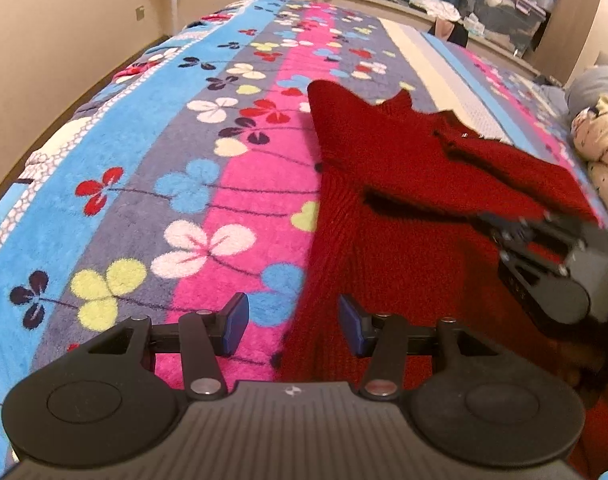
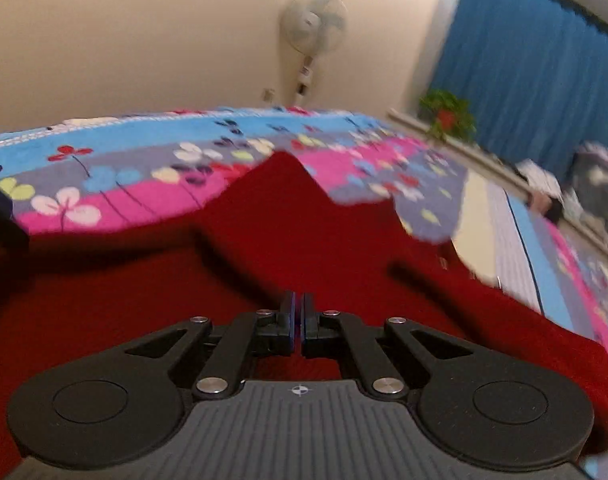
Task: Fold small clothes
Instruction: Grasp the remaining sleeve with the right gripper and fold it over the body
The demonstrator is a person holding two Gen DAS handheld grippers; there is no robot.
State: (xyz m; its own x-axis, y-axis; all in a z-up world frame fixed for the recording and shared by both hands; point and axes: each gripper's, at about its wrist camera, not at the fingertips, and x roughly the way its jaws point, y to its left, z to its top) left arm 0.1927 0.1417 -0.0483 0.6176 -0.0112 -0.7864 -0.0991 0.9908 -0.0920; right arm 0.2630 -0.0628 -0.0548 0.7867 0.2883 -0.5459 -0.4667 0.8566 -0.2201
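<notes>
Garment: a red knitted sweater point(image 1: 387, 184) lies on a bed, over the pink and grey stripes of the blanket point(image 1: 152, 184); 1 pointed part lies toward the far end of the bed, and part of the knit is raised off the surface at the right of the left wrist view

Left gripper point(image 1: 294, 320): jaws parted, with blue pads point(image 1: 349, 322) facing each other; it is angled down over the near left edge of the sweater, where red knit meets pink blanket; nothing is clamped between the pads

Right gripper point(image 2: 298, 314): jaws closed, the 2 blue pads almost meeting; red knit fills the view under and ahead of them, but whether cloth is pinched between the pads cannot be told; in the left wrist view it appears at the right, blurred, with a raised fold of the sweater running to its tip

Blanket pattern: stripes of blue, grey, pink and cream with clover-like flowers in white, red, yellow-green and dark blue

Background: a standing fan point(image 2: 313, 28) against a cream wall, a blue curtain point(image 2: 519, 64), a potted plant point(image 2: 447, 118) with a red pot on the sill, and a grey storage box point(image 1: 503, 4) beyond the bed
</notes>
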